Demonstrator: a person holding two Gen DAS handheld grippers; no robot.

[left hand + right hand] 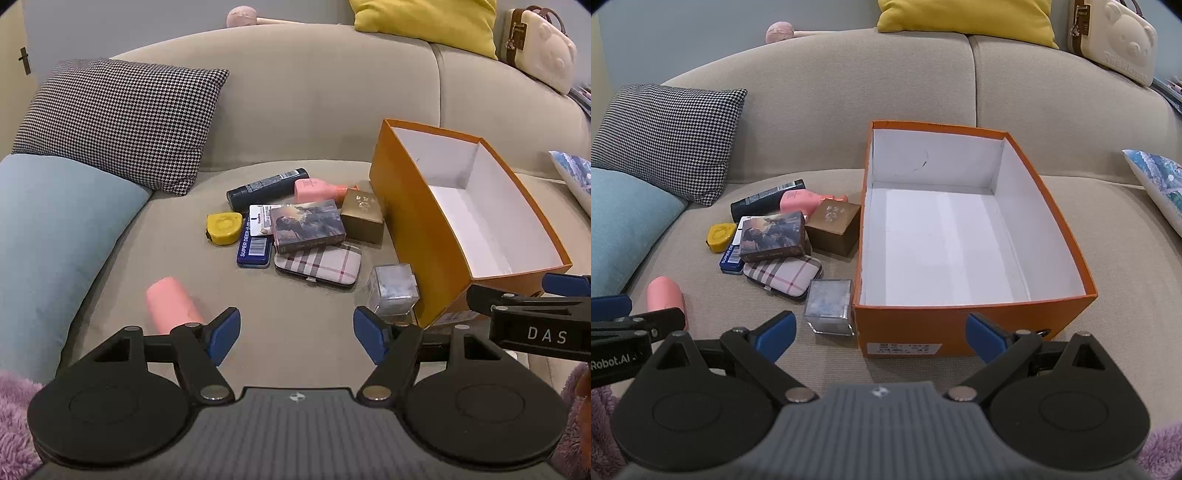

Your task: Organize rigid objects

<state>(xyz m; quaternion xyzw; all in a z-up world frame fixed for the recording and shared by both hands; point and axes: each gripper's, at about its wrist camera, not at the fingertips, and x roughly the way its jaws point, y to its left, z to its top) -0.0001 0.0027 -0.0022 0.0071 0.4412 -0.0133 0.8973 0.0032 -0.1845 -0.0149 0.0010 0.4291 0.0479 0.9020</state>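
Note:
An empty orange box [975, 334] with a white inside stands on the sofa seat; it also shows in the left wrist view [406, 206]. Left of it lie a picture box [306, 225], a gold box [364, 216], a plaid case [319, 264], a clear cube [393, 291], a blue tin [253, 249], a yellow tape measure [223, 229], a black bottle [267, 186], a pink bottle [314, 190] and a pink cylinder [171, 308]. My left gripper [295, 338] is open and empty, near the pink cylinder. My right gripper [881, 338] is open and empty before the box's front wall.
A houndstooth pillow [122, 122] and a light blue cushion [55, 236] lie at the left. A yellow pillow [964, 18] and a cream bear case [1115, 37] sit on the sofa back. A patterned blue cushion [1160, 184] lies at the right.

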